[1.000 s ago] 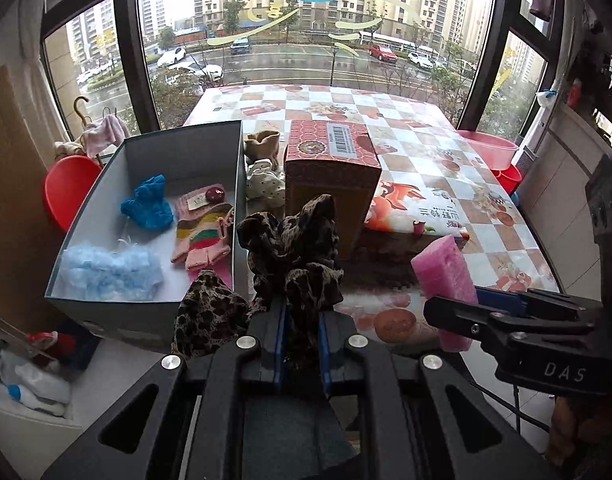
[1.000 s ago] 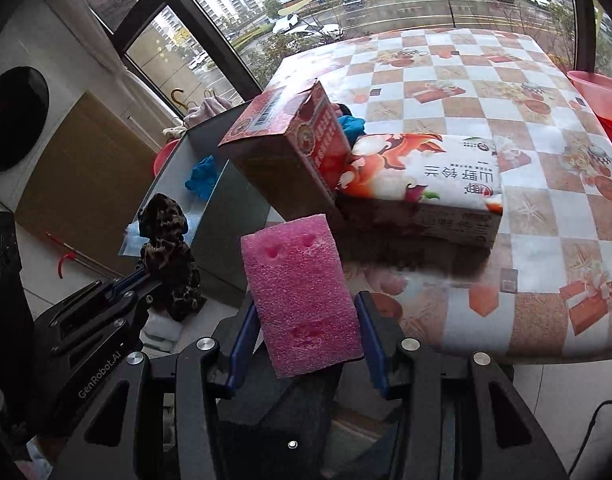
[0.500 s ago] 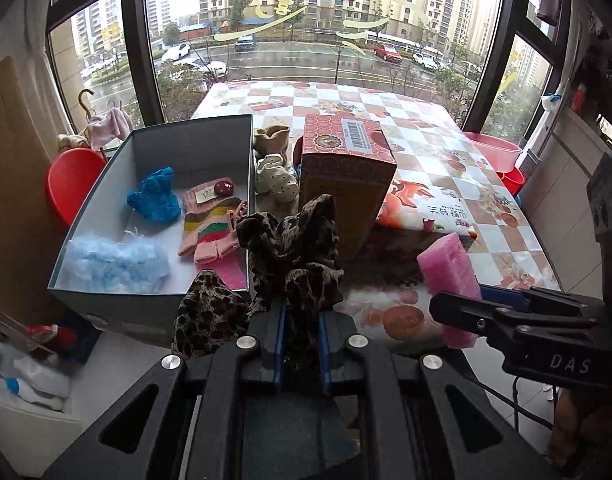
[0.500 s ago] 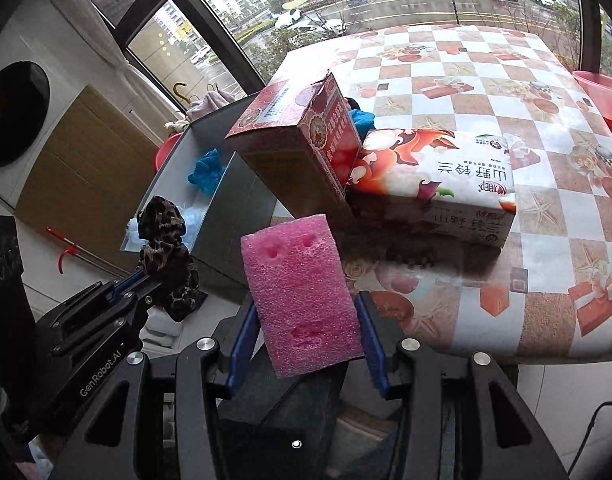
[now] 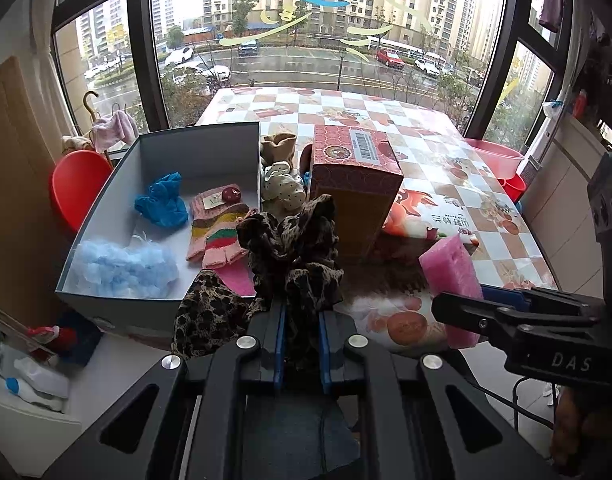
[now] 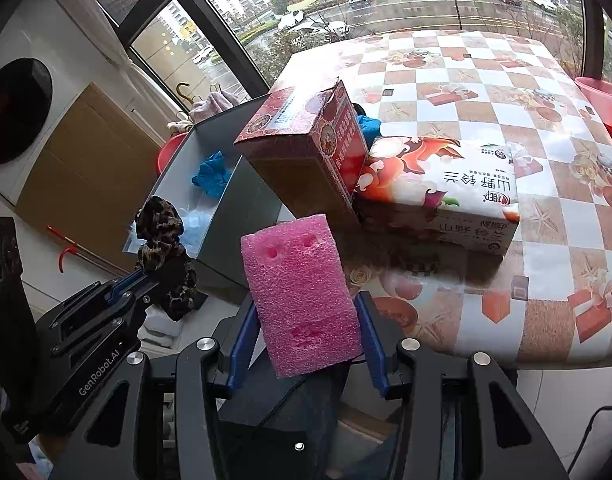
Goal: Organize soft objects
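My left gripper is shut on a leopard-print cloth, held in front of the near right corner of an open grey box. The box holds a blue cloth, a striped knit glove and a light blue puff. My right gripper is shut on a pink sponge block, held off the table's near edge; the sponge also shows in the left wrist view. The left gripper and cloth show at the left of the right wrist view.
A red carton stands upright beside the box, with a flat printed package to its right. Small socks lie between box and carton. A checkered tablecloth covers the table. A red basin sits left of the box.
Both grippers, each still holding its object, have drawn back and risen a little from the table. The box and cartons stay put.
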A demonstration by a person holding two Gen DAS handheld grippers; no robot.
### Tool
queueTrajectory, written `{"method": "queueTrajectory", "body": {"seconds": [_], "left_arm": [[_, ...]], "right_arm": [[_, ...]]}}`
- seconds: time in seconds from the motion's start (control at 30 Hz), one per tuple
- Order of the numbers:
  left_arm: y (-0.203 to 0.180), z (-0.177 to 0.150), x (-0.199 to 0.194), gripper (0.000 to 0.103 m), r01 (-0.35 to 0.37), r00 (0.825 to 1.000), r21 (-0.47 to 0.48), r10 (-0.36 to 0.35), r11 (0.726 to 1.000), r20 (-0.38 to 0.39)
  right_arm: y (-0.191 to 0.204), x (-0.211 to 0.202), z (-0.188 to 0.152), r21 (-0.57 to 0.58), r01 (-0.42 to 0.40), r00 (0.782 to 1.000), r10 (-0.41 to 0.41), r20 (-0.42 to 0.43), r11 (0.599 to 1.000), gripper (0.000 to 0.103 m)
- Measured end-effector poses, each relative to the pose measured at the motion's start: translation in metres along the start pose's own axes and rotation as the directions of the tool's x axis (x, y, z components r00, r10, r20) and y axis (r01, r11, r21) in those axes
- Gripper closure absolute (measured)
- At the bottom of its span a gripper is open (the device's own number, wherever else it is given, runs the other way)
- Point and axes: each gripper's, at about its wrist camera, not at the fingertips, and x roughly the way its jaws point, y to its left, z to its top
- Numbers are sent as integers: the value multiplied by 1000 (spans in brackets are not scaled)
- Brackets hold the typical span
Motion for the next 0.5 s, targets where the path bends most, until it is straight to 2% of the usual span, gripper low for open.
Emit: {"method": "queueTrajectory", "body": {"seconds": [0.5], "left_arm": [[29, 9, -11, 89, -33, 998, -50, 36, 998, 54]], "right_arm": [[31, 1, 20, -76, -4, 1000, 5, 18, 997, 54]]}}
